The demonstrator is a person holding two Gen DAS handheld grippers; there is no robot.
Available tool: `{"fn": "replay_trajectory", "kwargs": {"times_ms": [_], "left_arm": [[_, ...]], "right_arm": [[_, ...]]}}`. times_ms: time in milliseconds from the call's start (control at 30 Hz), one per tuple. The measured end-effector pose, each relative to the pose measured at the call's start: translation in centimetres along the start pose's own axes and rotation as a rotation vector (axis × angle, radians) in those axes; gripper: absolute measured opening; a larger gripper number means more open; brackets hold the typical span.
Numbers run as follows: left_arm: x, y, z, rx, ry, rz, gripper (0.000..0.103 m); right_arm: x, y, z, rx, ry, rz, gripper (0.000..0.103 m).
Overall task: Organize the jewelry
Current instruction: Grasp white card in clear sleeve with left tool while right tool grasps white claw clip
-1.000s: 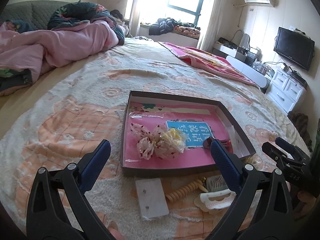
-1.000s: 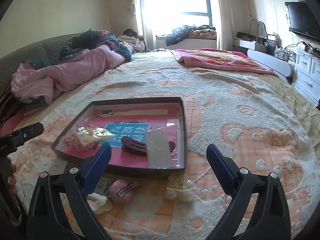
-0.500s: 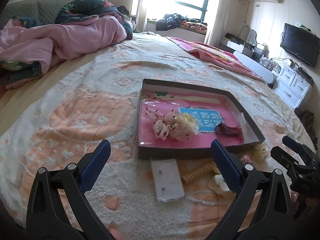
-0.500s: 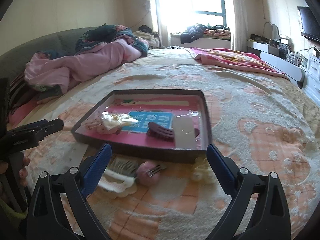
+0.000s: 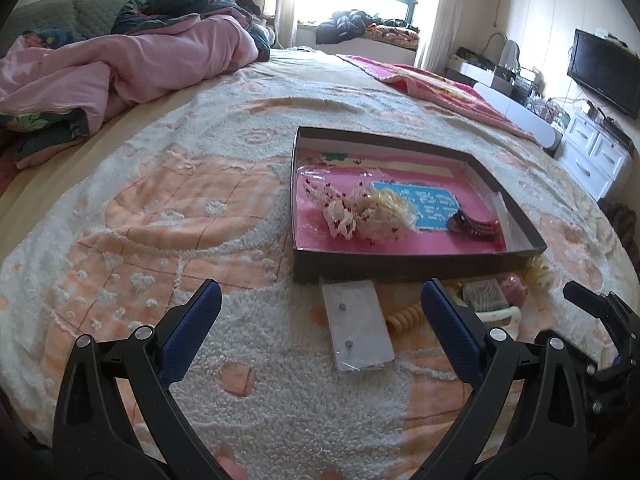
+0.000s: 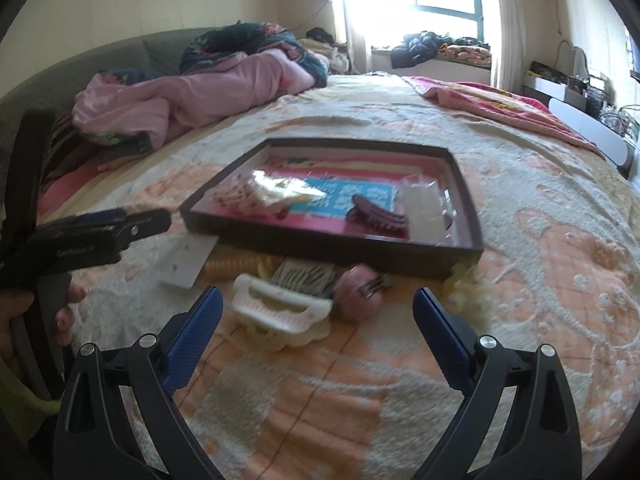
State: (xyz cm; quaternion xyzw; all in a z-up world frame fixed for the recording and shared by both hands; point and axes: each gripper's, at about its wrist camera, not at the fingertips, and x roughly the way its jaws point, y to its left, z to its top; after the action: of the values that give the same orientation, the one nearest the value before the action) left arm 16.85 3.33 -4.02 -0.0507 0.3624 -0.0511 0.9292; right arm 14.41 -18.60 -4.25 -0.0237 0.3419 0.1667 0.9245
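Observation:
A dark shallow box with a pink floor lies on the bed. Inside it are a cream scrunchie with red dots, a maroon claw clip and a clear packet. In front of the box lie an earring card, a yellow spiral hair tie, a white claw clip, a pink hair clip and a pale yellow scrunchie. My left gripper hangs open over the card. My right gripper is open just short of the white clip.
A fluffy peach and white blanket covers the bed. A pink quilt is heaped at the far left and a red blanket lies far right. White drawers and a television stand to the right.
Both grippers have drawn back and dropped toward the loose items in front of the box. The right view has swung left, bringing the white clip between its fingers. Both stay open.

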Motion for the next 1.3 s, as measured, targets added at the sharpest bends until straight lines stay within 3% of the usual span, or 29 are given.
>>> {"fn": "replay_trajectory", "kwargs": {"times_ms": [267,467,800,1167,1300], "left_arm": [[1.8,0.6,-0.7,-0.022,0.066,-0.009,0.091],[2.9,0.7,-1.0,-0.056,0.103,-0.044,0.084],[4.7,0.5,-1.2,-0.101,0.154,-0.087,0.062],[5.3,-0.1,-1.2,-0.095,0.167,-0.105,0.037],[5.3,-0.2,-1.3,-0.090,0.172,-0.103,0.035]], "right_arm": [[0.8,1.8,-1.1,-0.030,0.021,0.022,0.093],[1.6,2.6,-1.6,-0.050,0.031,0.018,0.093],[3.1,2.7,-1.6,-0.017,0.034,-0.014,0.092],[4.7,2.5,-1.0,0.059,0.043,-0.027,0.079],[5.1,2.6,-1.0,0.071,0.047,-0.029,0.074]]}}
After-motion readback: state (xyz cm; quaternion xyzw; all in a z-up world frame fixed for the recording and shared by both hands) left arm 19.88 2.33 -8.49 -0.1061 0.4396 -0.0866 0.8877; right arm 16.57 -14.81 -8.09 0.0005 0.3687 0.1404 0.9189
